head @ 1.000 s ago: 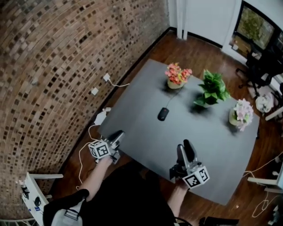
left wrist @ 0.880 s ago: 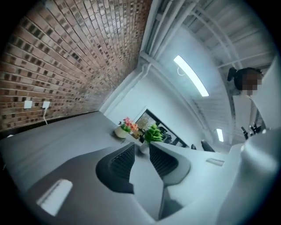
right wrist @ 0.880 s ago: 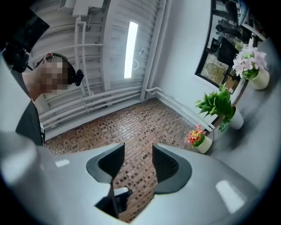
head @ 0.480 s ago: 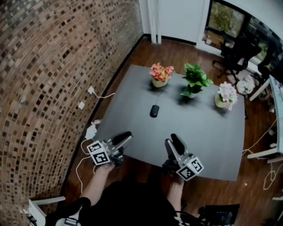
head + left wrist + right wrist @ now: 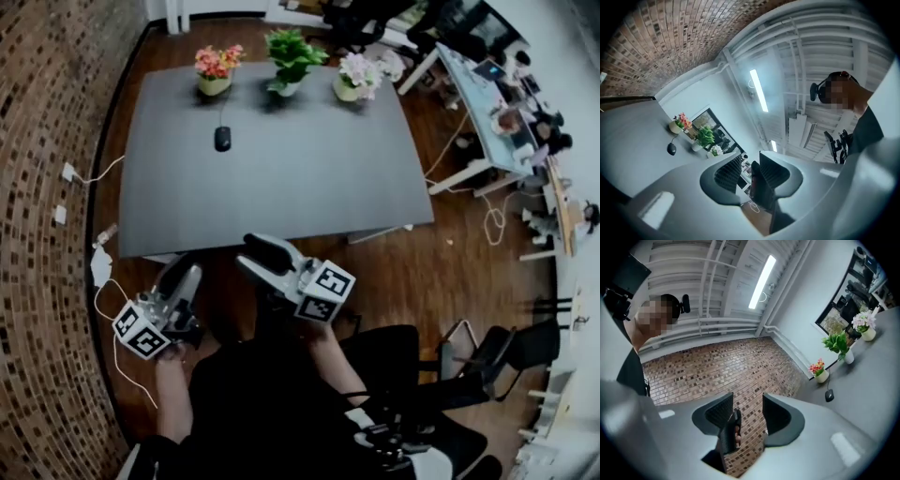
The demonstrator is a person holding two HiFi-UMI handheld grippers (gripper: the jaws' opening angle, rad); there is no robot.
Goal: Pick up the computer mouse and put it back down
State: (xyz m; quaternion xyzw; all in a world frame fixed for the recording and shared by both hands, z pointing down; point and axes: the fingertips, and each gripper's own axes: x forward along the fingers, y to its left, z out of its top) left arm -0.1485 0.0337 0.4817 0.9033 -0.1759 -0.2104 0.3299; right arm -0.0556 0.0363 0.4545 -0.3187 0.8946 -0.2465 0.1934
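The black computer mouse (image 5: pixel 222 139) lies on the far left part of the grey table (image 5: pixel 281 187), its cable running toward a flower pot. It also shows small and far off as the mouse (image 5: pixel 671 149) in the left gripper view and the mouse (image 5: pixel 828 395) in the right gripper view. Both grippers are off the table, close to the person's body. The left gripper (image 5: pixel 190 275) hangs over the floor at the lower left, jaws close together and holding nothing. The right gripper (image 5: pixel 255 247) sits just in front of the table's near edge, fingers together, also holding nothing.
Three pots stand along the table's far edge: pink-orange flowers (image 5: pixel 215 70), a green plant (image 5: pixel 292 56), and pale flowers (image 5: pixel 356 77). A brick wall (image 5: pixel 37 187) runs along the left, with cables and a white adapter (image 5: pixel 98 267) on the floor. Desks (image 5: pixel 506 94) and an office chair (image 5: pixel 487 352) are at the right.
Both grippers have drawn back from the table's near edge toward the body, and the head view has swung so the table sits farther away. The mouse has stayed in place.
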